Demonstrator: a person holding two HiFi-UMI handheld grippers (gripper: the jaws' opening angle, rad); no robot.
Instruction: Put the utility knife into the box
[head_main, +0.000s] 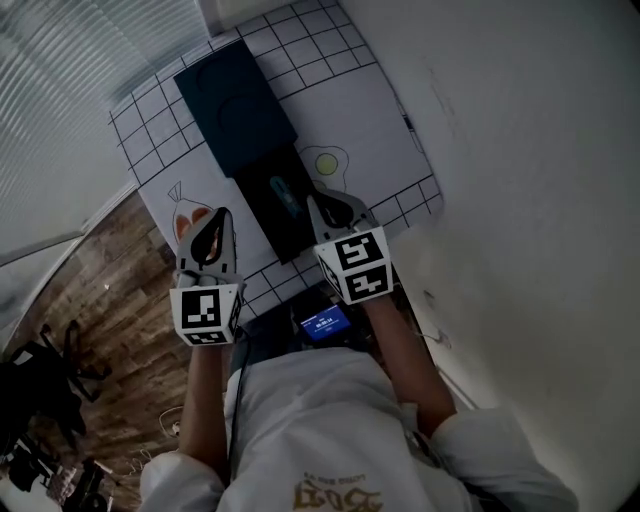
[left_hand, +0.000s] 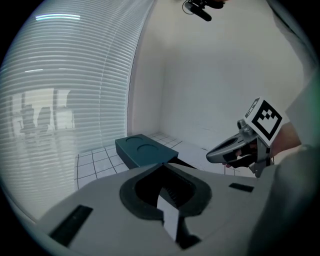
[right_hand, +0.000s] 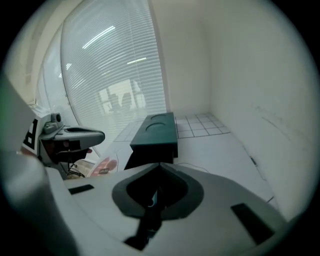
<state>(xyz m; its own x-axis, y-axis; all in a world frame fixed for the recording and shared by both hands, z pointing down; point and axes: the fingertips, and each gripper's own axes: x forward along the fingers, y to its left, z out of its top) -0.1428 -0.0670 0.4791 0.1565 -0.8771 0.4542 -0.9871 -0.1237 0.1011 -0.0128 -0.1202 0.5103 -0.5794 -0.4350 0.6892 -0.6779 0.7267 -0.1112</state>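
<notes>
Utility knife, teal, flat in black box; left gripper, right gripper clenched empty.

The right hand-held gripper is seen with jaws closed together, nothing gripped. Beyond, a dark box is set on the counter; the left hand-held gripper is held at left.

Indoor test room, office-like: slatted window blinds, plain white wall, wood-pattern floor, grid-printed work mat.

Teal utility knife lies inside the open dark box.
</notes>
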